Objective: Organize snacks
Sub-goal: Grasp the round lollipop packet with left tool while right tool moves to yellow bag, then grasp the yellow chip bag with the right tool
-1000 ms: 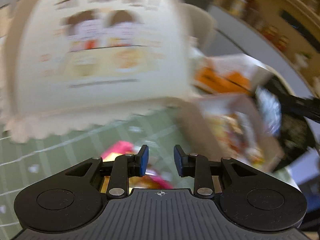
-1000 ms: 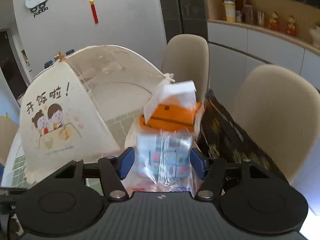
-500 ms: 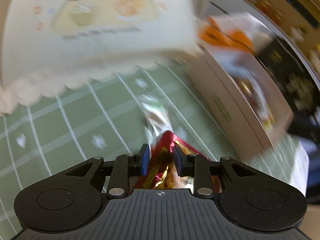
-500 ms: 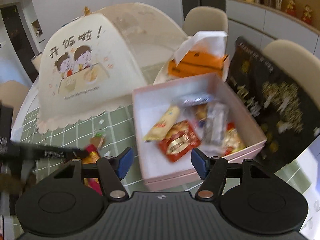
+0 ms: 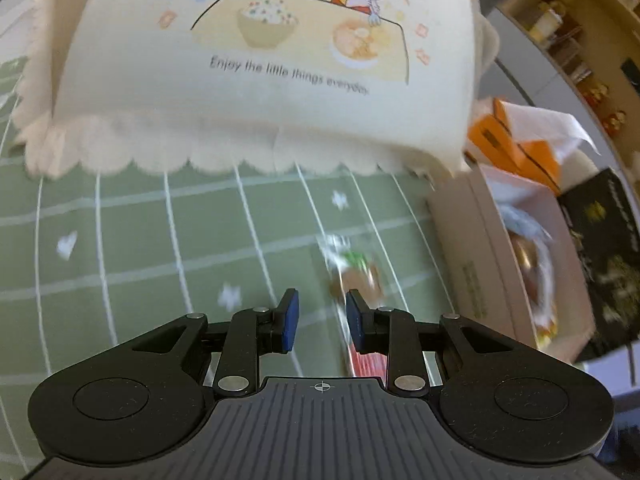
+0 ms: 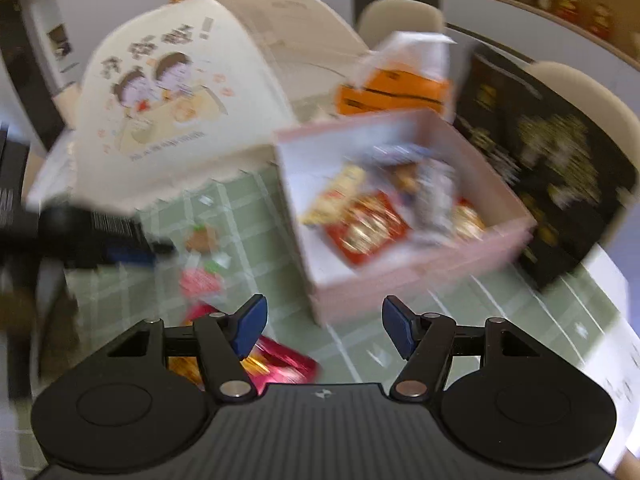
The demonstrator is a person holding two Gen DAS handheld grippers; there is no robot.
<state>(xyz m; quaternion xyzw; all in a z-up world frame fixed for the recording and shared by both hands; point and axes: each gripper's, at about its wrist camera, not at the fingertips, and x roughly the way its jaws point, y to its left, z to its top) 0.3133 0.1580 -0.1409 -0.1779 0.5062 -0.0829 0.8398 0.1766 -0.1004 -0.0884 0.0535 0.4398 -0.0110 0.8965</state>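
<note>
Green checked tablecloth (image 5: 168, 240) carries loose snack packets (image 6: 202, 276), blurred, before the left gripper (image 5: 318, 316), fingers slightly apart, empty. Right gripper (image 6: 324, 324) gapes, empty. Beyond, the pink box (image 6: 420, 276) holds several smeared wrappers (image 6: 366, 228).

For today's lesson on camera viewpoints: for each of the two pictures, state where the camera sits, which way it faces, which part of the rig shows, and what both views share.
Left wrist: on the left gripper, angled down at the green tablecloth and a loose snack; its own open blue-padded fingers show.
Right wrist: on the right gripper, angled down toward the pink box of snacks; its open fingers show, and the left gripper shows at left.
Shared: food cover, pink box, orange tissue box.
</note>
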